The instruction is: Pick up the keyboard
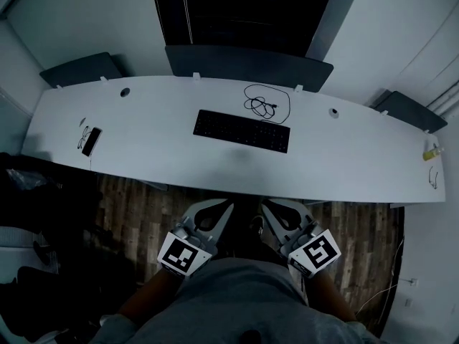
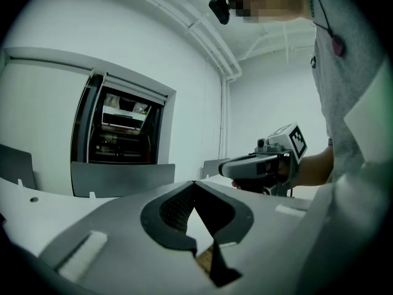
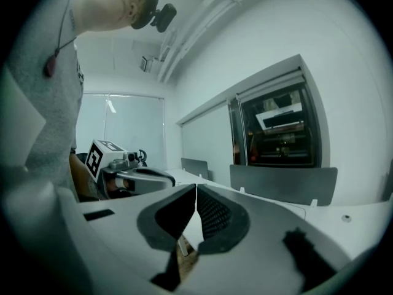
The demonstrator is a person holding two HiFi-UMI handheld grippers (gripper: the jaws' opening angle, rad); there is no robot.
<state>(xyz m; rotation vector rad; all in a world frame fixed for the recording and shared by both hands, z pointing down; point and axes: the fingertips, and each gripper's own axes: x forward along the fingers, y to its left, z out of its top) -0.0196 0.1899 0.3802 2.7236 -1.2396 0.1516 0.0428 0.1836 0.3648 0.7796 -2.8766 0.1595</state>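
Keyboard (image 1: pixel 242 130), twelve o'clock on surface (image 1: pixel 143 142); cable (image 1: pixel 267 104) coiled just beyond. Left gripper (image 1: pixel 228 206), right gripper (image 1: pixel 264 206): jaws closed, empty. Risk: arriving unopened, they shove keyboard into cable

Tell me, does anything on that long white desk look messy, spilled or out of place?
Only small things. A black cable lies in a loose tangle just behind the keyboard, and a phone sits near the desk's left end, close to the front edge. Nothing looks spilled or broken.
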